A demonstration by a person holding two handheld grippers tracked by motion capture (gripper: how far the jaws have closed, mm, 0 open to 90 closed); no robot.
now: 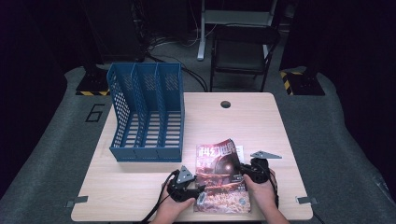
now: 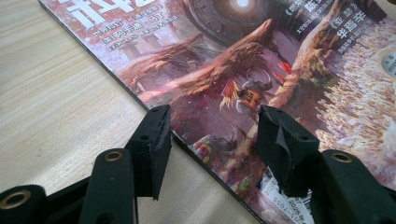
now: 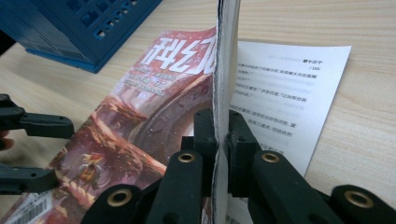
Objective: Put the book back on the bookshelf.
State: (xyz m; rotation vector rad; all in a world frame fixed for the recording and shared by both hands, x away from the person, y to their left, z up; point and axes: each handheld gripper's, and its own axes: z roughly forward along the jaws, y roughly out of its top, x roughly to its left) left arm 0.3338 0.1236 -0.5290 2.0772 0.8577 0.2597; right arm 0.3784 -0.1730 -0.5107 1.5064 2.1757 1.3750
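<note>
A magazine [image 1: 219, 179] with a reddish illustrated cover lies near the table's front edge. My right gripper [image 1: 241, 169] is shut on the magazine's right edge; in the right gripper view its jaws [image 3: 220, 126] pinch a stack of pages standing on edge, with the cover [image 3: 154, 107] sloping down to the left. A printed white page [image 3: 289, 93] lies flat on the table to the right of the pinched stack. My left gripper [image 1: 199, 188] stands open at the magazine's left edge. One jaw is over the wood, the other over the cover [image 2: 261, 56], around the spine without pressing it.
A blue three-slot file rack [image 1: 147, 112] stands on the table's left half, just behind the magazine, and its corner shows in the right gripper view [image 3: 84, 23]. The wooden table [image 1: 252, 121] has a cable hole at the back. A folding chair [image 1: 243, 51] stands beyond it.
</note>
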